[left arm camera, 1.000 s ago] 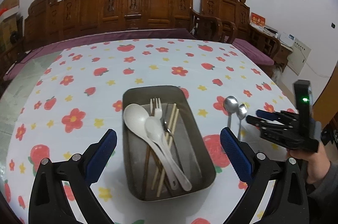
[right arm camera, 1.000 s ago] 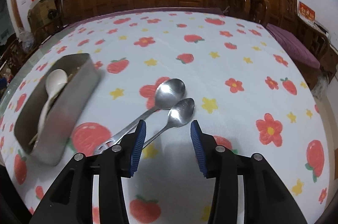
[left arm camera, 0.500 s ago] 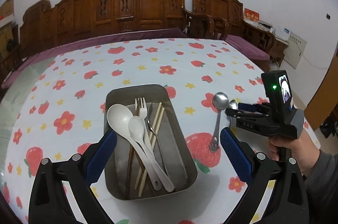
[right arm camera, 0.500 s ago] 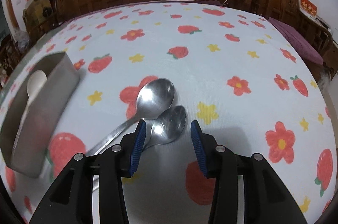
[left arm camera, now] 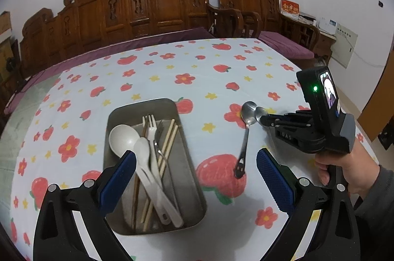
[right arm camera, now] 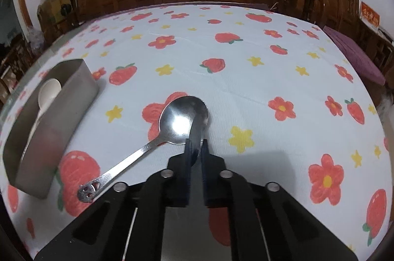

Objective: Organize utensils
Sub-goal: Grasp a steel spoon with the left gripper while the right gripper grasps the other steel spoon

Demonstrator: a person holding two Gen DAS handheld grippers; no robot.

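Observation:
A steel tray (left arm camera: 147, 104) holds two white spoons (left arm camera: 123, 138), a white fork (left arm camera: 150, 128) and chopsticks (left arm camera: 170, 138). My left gripper (left arm camera: 196, 157) hangs open above the tray's near right side, with nothing between its fingers. To the right, a large steel spoon (left arm camera: 248, 110) lies on the cloth. My right gripper (left arm camera: 264, 119) is shut on the small steel spoon (left arm camera: 259, 112) beside it. In the right wrist view the small spoon (right arm camera: 197, 128) stands on edge between the shut fingertips of the right gripper (right arm camera: 195, 146), touching the large spoon (right arm camera: 182, 119). The tray (right arm camera: 56, 118) sits at the left.
The table wears a white cloth (right arm camera: 221, 59) printed with strawberries and flowers. Carved wooden chairs (left arm camera: 157, 2) line its far side, and purple cushions (left arm camera: 285, 46) sit to the right. A person's hand (left arm camera: 344, 170) holds the right gripper at the table's right edge.
The right gripper's jaws have shut on the small spoon, whose bowl now stands on edge. The left gripper has drifted to the right, so the tray sits further left in its view.

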